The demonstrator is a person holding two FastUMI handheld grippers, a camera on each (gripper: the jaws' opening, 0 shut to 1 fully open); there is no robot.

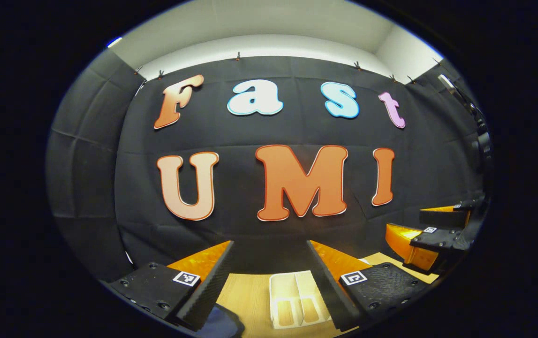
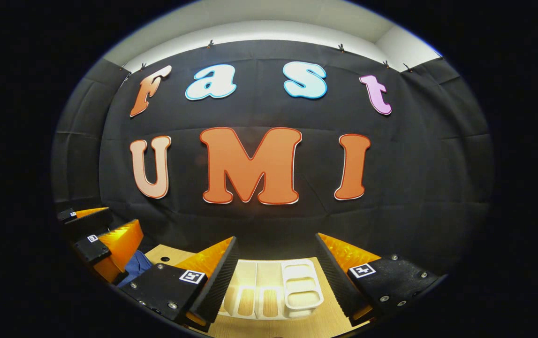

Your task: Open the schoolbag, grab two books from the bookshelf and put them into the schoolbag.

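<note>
Holding both grippers spread wide and empty, left gripper (image 1: pixel 269 281), right gripper (image 2: pixel 276 277), I see the white bookshelf (image 2: pixel 273 288) and a blue schoolbag (image 2: pixel 138 264) corner.

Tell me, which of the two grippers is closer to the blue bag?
The left gripper: the blue bag lies just beneath it, while the right gripper faces the white rack.

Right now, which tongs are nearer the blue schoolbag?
Left. The blue schoolbag lies just beneath the left tongs. The right tongs hang farther off, with the bag away to their left, beside the left tongs.
</note>
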